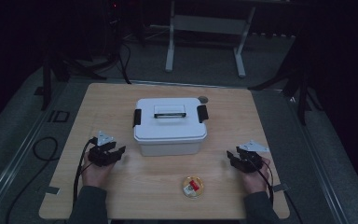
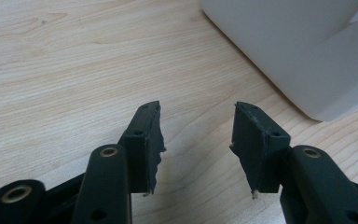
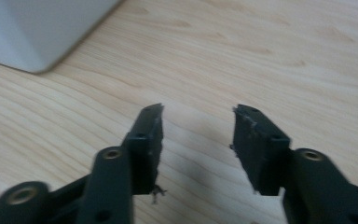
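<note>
Resting both grippers beside the closed white storage box (image 1: 170,126).
Left gripper (image 1: 113,152) and right gripper (image 1: 235,157) have jaws apart, empty; probably approach the black latches (image 1: 137,117) squarely.

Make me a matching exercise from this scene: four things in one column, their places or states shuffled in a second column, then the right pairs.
Things
1. box
2. dish
3. left gripper
4. right gripper

Places or states
A. open, near the table's right edge
B. lid on, at the table's middle
C. open, just left of the box
D. near the front edge, something red in it

Pairs: 1-B, 2-D, 3-C, 4-A
</note>
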